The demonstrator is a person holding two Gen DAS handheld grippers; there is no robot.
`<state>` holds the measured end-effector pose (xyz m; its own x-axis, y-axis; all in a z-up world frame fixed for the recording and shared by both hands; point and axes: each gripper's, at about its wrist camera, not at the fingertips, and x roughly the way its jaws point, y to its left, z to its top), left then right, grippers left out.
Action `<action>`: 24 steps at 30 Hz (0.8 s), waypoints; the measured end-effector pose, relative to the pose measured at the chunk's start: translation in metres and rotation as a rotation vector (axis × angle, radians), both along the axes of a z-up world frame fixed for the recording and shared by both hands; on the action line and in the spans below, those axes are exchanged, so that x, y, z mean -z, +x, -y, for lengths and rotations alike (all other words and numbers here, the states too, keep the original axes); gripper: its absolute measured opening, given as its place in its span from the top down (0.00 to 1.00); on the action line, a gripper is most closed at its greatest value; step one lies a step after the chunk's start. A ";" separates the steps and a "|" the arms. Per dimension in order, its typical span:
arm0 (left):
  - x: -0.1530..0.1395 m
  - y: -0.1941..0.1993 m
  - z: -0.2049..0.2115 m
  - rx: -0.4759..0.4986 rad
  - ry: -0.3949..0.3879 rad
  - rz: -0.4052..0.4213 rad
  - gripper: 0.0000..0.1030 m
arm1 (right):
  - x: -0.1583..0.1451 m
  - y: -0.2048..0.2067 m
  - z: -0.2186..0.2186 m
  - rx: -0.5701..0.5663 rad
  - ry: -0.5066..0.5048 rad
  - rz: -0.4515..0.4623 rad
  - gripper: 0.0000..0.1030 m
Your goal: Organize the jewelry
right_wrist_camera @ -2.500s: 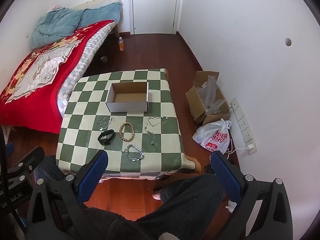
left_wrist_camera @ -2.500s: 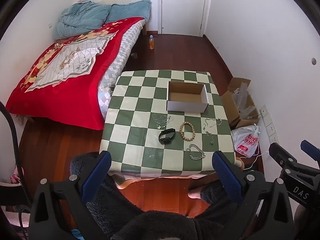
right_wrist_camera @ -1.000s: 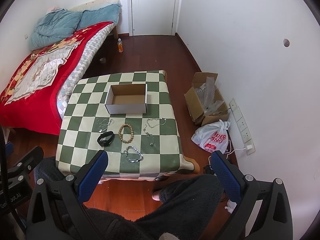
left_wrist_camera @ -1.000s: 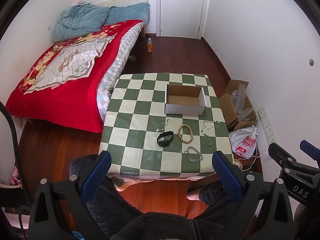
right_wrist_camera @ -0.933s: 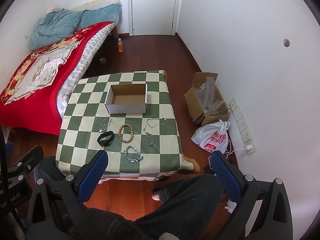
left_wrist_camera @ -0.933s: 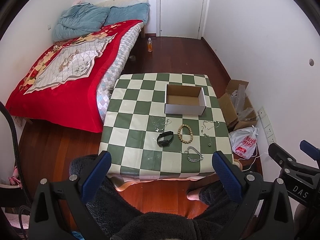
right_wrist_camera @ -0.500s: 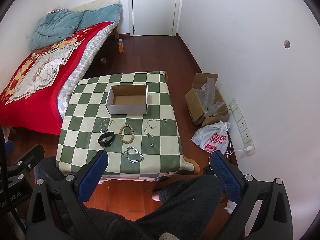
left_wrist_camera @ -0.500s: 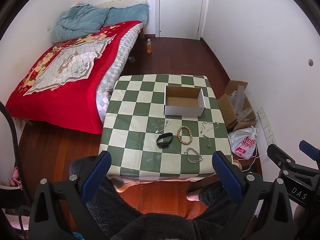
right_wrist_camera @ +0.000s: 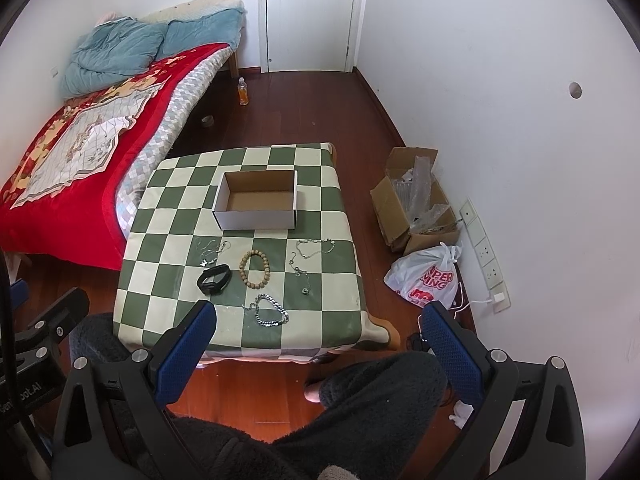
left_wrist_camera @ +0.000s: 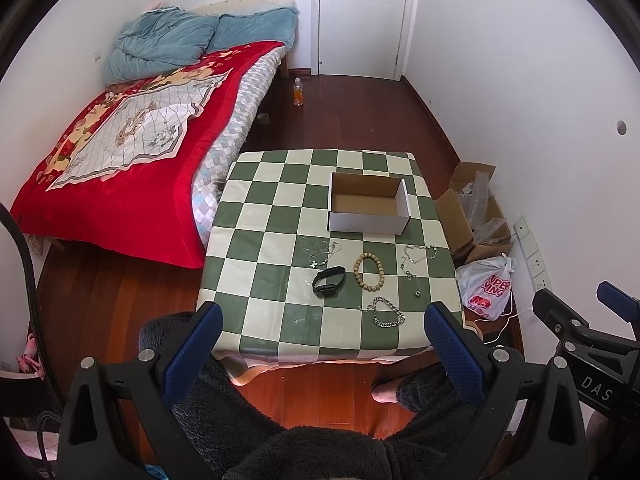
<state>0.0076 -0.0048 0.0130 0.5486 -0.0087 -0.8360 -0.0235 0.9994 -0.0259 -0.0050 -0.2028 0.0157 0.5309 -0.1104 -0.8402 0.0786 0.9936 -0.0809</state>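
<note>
Hovering well above tabletop (left_wrist_camera: 256, 240), both jaws wide apart, empty. Advice: descend on steel chain bracelet (left_wrist_camera: 387, 312) first, pinch one link, carry to cardboard box (left_wrist_camera: 368, 204).

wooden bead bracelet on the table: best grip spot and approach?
Judging from both views, the wooden bead bracelet lies flat as an open loop on the checked tablecloth, so come straight down from above. Pinch across one strand at its near arc, one finger inside the loop and one outside. That side looks clearest: the black band sits just left, the silver chain bracelet further toward the person.
</note>
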 end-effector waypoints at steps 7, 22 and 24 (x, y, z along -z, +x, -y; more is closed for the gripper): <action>-0.001 0.001 0.002 0.003 -0.001 0.002 0.00 | 0.000 0.000 -0.001 -0.001 0.000 0.000 0.00; 0.009 0.017 0.000 -0.036 0.012 0.009 0.00 | 0.015 0.017 -0.001 0.017 -0.005 -0.002 0.00; 0.017 0.030 -0.007 -0.065 0.040 0.010 0.00 | 0.024 0.030 0.003 0.031 -0.011 -0.004 0.00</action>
<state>0.0380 0.0020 -0.0039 0.5553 0.0601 -0.8294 -0.0881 0.9960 0.0133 0.0250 -0.2054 -0.0082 0.5235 -0.1362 -0.8410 0.1093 0.9897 -0.0923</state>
